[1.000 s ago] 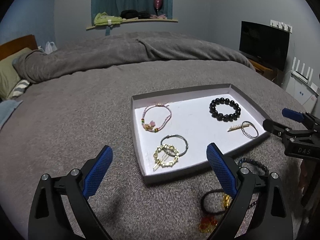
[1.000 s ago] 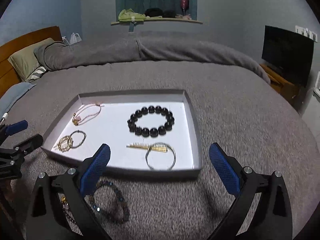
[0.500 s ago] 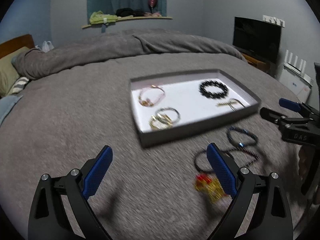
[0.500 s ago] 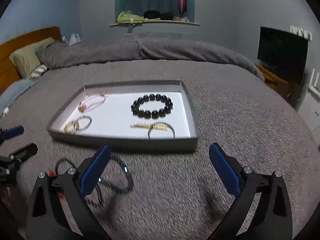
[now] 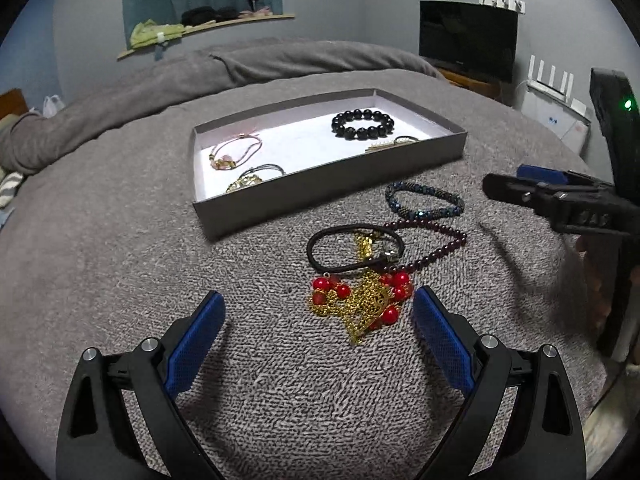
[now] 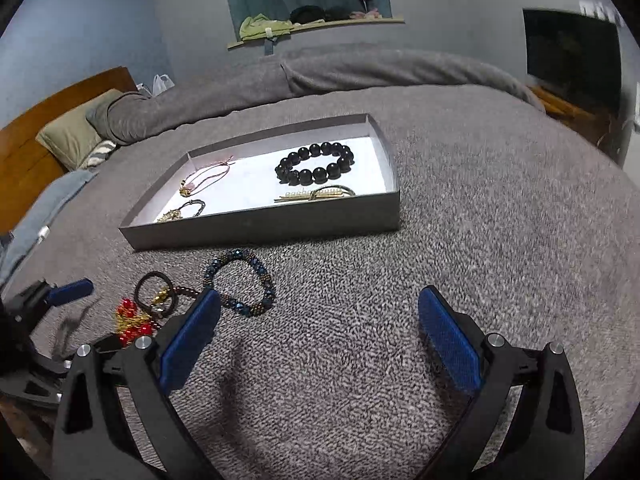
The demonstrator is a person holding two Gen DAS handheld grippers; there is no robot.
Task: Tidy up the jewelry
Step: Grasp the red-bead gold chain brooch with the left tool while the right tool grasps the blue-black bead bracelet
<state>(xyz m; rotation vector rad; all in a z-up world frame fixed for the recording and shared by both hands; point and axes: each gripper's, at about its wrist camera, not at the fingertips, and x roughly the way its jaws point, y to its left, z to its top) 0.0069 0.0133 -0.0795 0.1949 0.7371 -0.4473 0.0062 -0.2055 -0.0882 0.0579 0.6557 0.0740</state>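
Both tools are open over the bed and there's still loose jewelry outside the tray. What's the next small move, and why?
Probably ease the right tool forward and left, down onto the blue beaded bracelet. It lies alone on the blanket, clear of the tangled pile, just beside that tool's left finger, and near the tray, which still has bare floor.

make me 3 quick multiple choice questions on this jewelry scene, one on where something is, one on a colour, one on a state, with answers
1. Where does the blue beaded bracelet lie?
A. in the tray
B. on the blanket in front of the tray
C. on the shelf

2. What colour is the large-bead bracelet in the tray?
A. black
B. white
C. green

3. How do the left tongs stand?
A. shut on a bracelet
B. shut on nothing
C. open and empty

Answers:
1 B, it rests on the grey blanket just outside the tray's near wall.
2 A, its round beads are glossy black on the white floor.
3 C, the blue pads are wide apart with only blanket between.
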